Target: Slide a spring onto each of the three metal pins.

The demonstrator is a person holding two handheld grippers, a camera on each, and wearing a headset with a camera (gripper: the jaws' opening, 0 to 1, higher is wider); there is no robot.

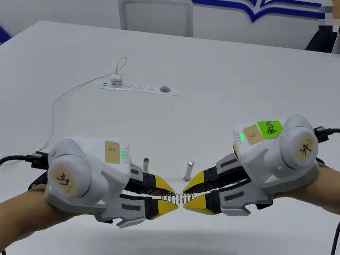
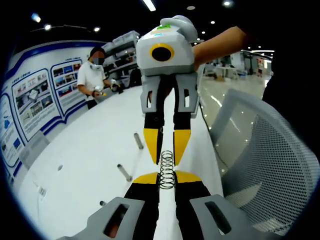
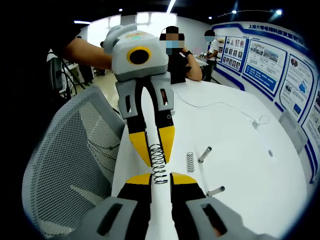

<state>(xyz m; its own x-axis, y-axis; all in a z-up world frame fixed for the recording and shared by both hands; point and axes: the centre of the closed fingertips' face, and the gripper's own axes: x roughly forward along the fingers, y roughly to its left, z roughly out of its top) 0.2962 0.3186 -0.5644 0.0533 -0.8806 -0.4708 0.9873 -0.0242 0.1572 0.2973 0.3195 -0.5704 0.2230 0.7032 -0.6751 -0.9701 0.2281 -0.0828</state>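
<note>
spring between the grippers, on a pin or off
Off: the spring is held between the left gripper and right gripper, apart from the pins.

The left gripper [image 1: 169, 197] and right gripper [image 1: 190, 195] meet nose to nose, each pinching one end of the spring [image 1: 179, 199], so nothing can pass between them. From that point the left pin [image 1: 145, 164] stands near at 11 o'clock and the right pin [image 1: 188, 171] just beyond at 12 o'clock, with a narrow lane of table [image 1: 223, 95] between them. Past the pins the top is open as far as the power strip [image 1: 135, 86] at 11 o'clock, while a mesh chair [image 2: 265, 165] crowds the table's edge at 6 o'clock.
</note>
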